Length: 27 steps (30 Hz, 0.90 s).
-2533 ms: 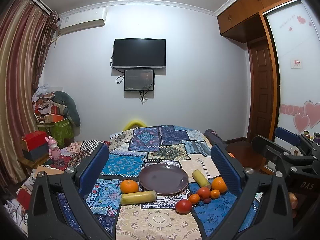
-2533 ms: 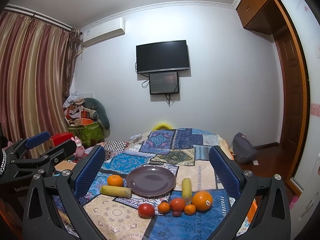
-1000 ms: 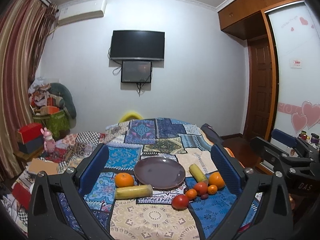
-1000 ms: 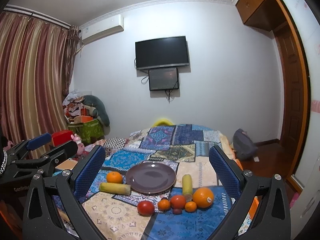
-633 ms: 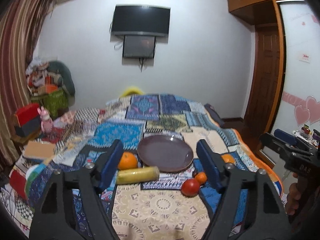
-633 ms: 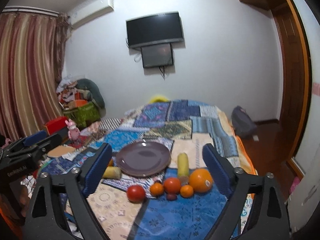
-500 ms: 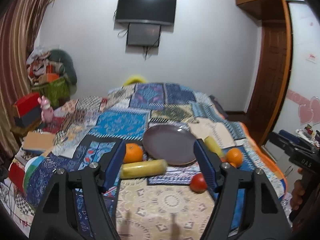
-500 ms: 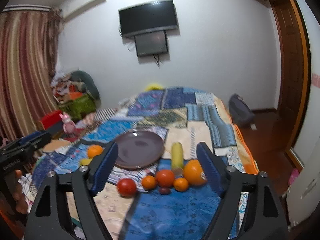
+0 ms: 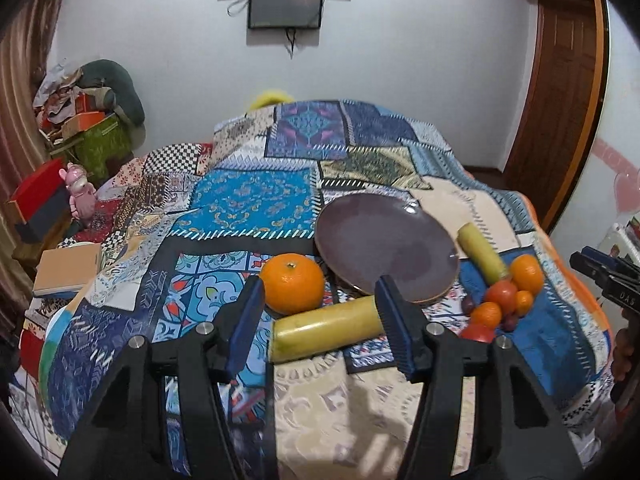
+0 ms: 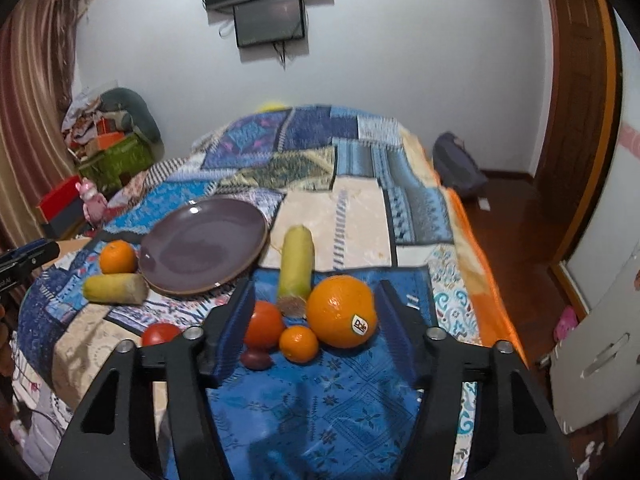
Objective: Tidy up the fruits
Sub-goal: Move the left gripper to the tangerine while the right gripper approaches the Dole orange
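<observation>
A dark purple plate (image 9: 386, 242) (image 10: 202, 246) lies on a patchwork cloth. My left gripper (image 9: 322, 312) is open, its jaws framing a yellow-green stalk piece (image 9: 324, 330) and an orange (image 9: 292, 283) just behind it. My right gripper (image 10: 312, 314) is open above a big stickered orange (image 10: 342, 310), a small orange (image 10: 298, 343), a red tomato (image 10: 264, 324) and a dark plum (image 10: 256, 359). A second stalk piece (image 10: 297, 262) lies beyond them. Another tomato (image 10: 160, 334) sits to the left.
The cloth-covered table (image 9: 248, 200) drops off at its orange right edge (image 10: 476, 280). A book (image 9: 66, 268), a pink toy (image 9: 78, 196) and boxes (image 9: 36, 200) stand at the left. A bag (image 10: 458, 168) lies on the floor by a wooden door (image 10: 580, 120).
Both grippers have moved forward and down toward the fruit. Their jaws have narrowed but stay open. The fruit and plate have not moved.
</observation>
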Tool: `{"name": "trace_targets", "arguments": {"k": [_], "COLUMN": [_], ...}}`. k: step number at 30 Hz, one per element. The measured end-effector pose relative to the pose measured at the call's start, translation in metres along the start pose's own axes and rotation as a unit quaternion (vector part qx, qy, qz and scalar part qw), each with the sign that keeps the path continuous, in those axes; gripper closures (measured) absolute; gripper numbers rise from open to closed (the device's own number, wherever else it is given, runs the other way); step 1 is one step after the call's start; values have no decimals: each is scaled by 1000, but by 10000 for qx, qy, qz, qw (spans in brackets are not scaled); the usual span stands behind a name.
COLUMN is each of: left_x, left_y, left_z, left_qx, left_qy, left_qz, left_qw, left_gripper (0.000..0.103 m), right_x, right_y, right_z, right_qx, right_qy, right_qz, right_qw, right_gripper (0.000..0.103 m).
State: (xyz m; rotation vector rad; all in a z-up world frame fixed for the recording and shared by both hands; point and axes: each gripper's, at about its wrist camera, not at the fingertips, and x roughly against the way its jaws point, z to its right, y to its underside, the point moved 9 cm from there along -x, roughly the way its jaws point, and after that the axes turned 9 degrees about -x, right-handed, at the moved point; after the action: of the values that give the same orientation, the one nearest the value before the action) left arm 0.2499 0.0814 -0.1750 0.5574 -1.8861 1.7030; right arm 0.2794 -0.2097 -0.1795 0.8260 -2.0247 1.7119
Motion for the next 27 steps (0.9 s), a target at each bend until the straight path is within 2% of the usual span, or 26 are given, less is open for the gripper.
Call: {"name": "trace_targets", "arguments": {"k": [7,13,19,22,27], "left_x": [-48,-78,-100,-110,-122], "left_y": [-1,3,8,12,16], "left_z": [-16,-21,-28,-29,-29], "left_qx": [185,113,170,196,232], "left_qy": [124,39,-41,-36,-5], "left_qz": [-495,-808,-982,-1097,-1215], "left_qw": [9985,9967,9950,9938,9923], "left_gripper": [45,43,33,32,32], "right_x": [-26,-48,-65,-68,-71], "right_y": [4,12,23,25,27], "right_z": [14,20,23,24,23], "right_qx": [-42,-100,-206,-220,-158], "right_qy": [76,93,3,-25,-52], "right_qz": [-359,-643,-953,-978,-1000], "right_qw": [9993,9978,9952,9950,9948], "right_gripper": [51,51,50,42,36]}}
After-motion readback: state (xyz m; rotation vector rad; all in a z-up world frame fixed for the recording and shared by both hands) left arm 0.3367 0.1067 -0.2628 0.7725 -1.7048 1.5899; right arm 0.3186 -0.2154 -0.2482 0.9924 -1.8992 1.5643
